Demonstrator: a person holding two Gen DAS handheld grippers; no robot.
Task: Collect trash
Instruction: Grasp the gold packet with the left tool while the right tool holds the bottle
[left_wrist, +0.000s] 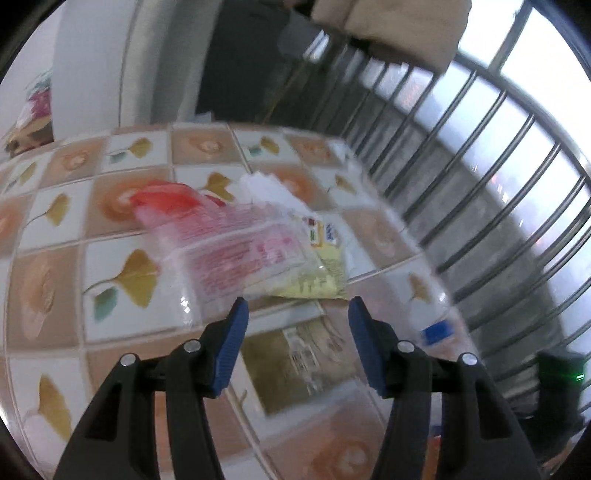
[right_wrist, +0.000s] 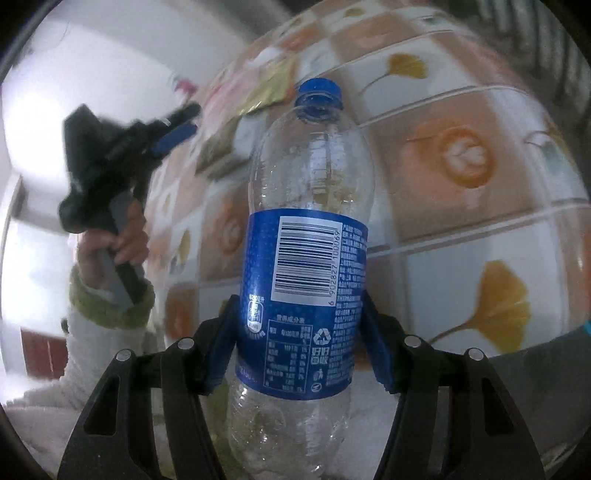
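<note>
My right gripper (right_wrist: 299, 332) is shut on a clear empty plastic bottle (right_wrist: 306, 258) with a blue label and blue cap, pads pressing the label from both sides, cap pointing away. My left gripper (left_wrist: 298, 310) stands open with nothing between its fingers, just above the table. Ahead of it lies a pile of trash: a clear wrapper with red print (left_wrist: 236, 251), a yellow packet (left_wrist: 314, 280), a red piece (left_wrist: 162, 195) and white crumpled paper (left_wrist: 266, 188). An olive-brown packet (left_wrist: 295, 362) lies under its jaws. The right wrist view shows the left gripper (right_wrist: 190, 120) held in a hand (right_wrist: 114, 243).
The table (left_wrist: 110, 280) has a tile-pattern cover with yellow leaves and orange flowers. A metal window grille (left_wrist: 480, 184) runs along its right edge. A beige garment (left_wrist: 388, 29) hangs at the top. A white, green-cuffed sleeve (right_wrist: 107, 306) is at the left.
</note>
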